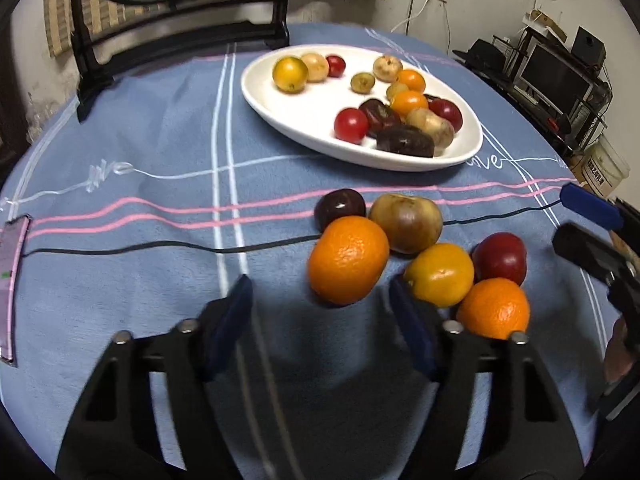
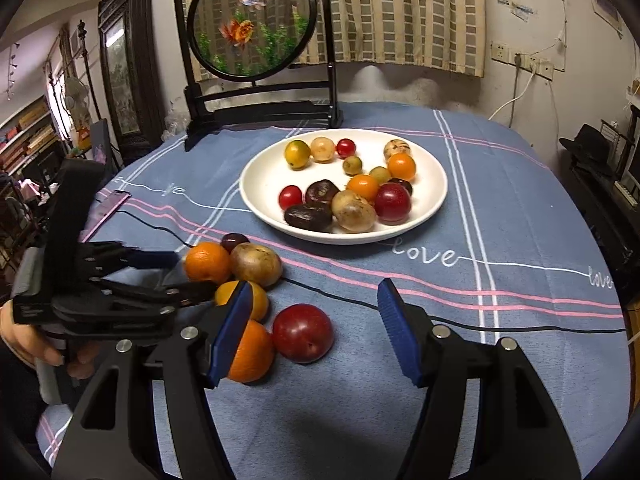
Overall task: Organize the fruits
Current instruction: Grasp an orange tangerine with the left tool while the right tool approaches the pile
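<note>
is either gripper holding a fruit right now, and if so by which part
No. The left gripper has an orange ahead of its open jaws, untouched. The right gripper is open near a red plum, not gripping it.

Pretty clearly somebody's lived-in home, living or dining room. There's a round table (image 2: pixel 520 216) under a blue cloth with "love" stitched on it, and a goldfish screen (image 2: pixel 252 20) in a black stand at its far edge. Behind that hangs a checked curtain (image 2: pixel 400 12) against a scruffy wall with sockets (image 2: pixel 524 62) and loose cables. Off the table's left edge there are bookshelves (image 2: pixel 28 132), a fan (image 2: pixel 76 96) and a dark framed panel (image 2: pixel 120 76); off the right edge, a monitor (image 1: pixel 556 72) and speaker (image 1: pixel 588 44) on a cluttered rack.
</note>
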`<state>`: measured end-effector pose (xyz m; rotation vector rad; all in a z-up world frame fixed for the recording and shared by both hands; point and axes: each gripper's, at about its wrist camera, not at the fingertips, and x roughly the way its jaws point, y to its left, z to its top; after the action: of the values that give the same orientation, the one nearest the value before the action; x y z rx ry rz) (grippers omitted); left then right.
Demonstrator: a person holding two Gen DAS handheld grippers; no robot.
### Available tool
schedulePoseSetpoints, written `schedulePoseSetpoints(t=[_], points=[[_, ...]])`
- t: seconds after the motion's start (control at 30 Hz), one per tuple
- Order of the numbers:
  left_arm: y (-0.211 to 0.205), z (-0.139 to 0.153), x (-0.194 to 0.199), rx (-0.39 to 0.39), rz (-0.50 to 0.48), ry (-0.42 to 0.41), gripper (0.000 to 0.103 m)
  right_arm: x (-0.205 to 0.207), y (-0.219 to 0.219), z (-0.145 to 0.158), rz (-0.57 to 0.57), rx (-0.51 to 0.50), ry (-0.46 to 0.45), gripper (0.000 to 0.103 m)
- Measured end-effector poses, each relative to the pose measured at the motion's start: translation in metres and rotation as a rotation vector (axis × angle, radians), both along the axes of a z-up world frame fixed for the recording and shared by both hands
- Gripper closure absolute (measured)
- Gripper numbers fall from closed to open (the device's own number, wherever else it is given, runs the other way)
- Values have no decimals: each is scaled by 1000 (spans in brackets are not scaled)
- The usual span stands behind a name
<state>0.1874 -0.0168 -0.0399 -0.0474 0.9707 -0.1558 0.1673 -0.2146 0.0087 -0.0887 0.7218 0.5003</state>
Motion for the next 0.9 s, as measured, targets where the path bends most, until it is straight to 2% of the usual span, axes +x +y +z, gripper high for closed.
schedulePoseSetpoints(t=[0.1,0.17,0.23,0.33,0.43,0.63,0.9], points=[[-9,-3,5,17,-19,12,55,-3,2,1,18,-1,0,38],[-15,-3,3,37,-48,0,66,-5,4,2,29,-4,0,38],[-19,-2,0,64,-56,-5,66,-6,6,1,38,-23,-1,38],[-12,4,-4,47,-28,-20,67,-7,6,0,45,-73,-2,38],[-1,12,-6,24,12,-53,67,-11,1,-5,95,-83,41,38],[4,13,-9,-5,13,-33,66,-20,17,-31,148,-249,76,38],[4,11,-9,-6,1,-22,66,-21,11,-26,171,-185,81,38]])
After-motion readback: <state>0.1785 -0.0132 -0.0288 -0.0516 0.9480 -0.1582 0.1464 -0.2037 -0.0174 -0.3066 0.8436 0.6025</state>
